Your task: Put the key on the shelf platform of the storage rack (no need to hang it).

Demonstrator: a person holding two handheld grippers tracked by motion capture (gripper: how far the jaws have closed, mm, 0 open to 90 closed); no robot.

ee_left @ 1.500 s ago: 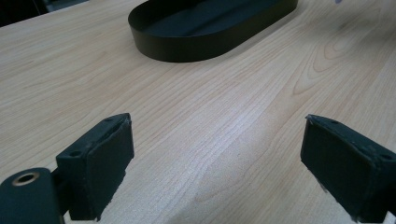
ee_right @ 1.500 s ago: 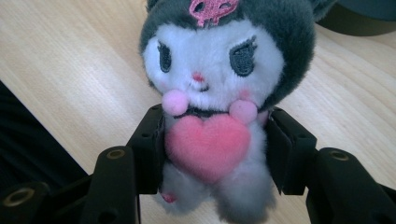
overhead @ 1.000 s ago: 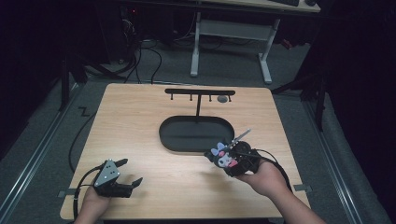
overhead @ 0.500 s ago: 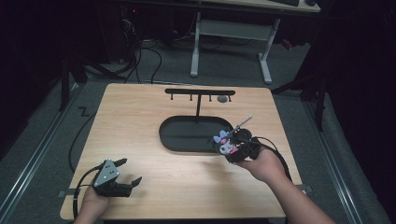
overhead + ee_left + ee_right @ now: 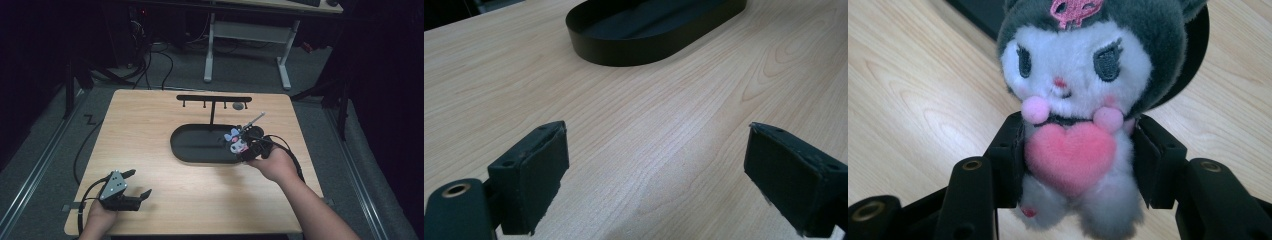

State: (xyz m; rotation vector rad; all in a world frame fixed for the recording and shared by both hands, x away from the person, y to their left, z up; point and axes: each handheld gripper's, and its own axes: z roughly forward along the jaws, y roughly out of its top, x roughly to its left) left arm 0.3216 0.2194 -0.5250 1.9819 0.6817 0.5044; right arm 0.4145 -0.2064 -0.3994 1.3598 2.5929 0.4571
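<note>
The wooden desk (image 5: 165, 125) carries a black oval tray (image 5: 192, 145) with a hook rack (image 5: 214, 99) standing behind it. The left gripper (image 5: 138, 184) rests near the desk's front left corner, jaws spread wide and empty. The right gripper (image 5: 245, 150) is clamped around the body of a small plush doll (image 5: 1078, 75), held over the tray's right end. The doll looks light, soft and squashy, so a mid-body hold suits it best. Compared with a second ago, the doll has travelled from the desk's right front toward the tray, while the left gripper has stayed put
</note>
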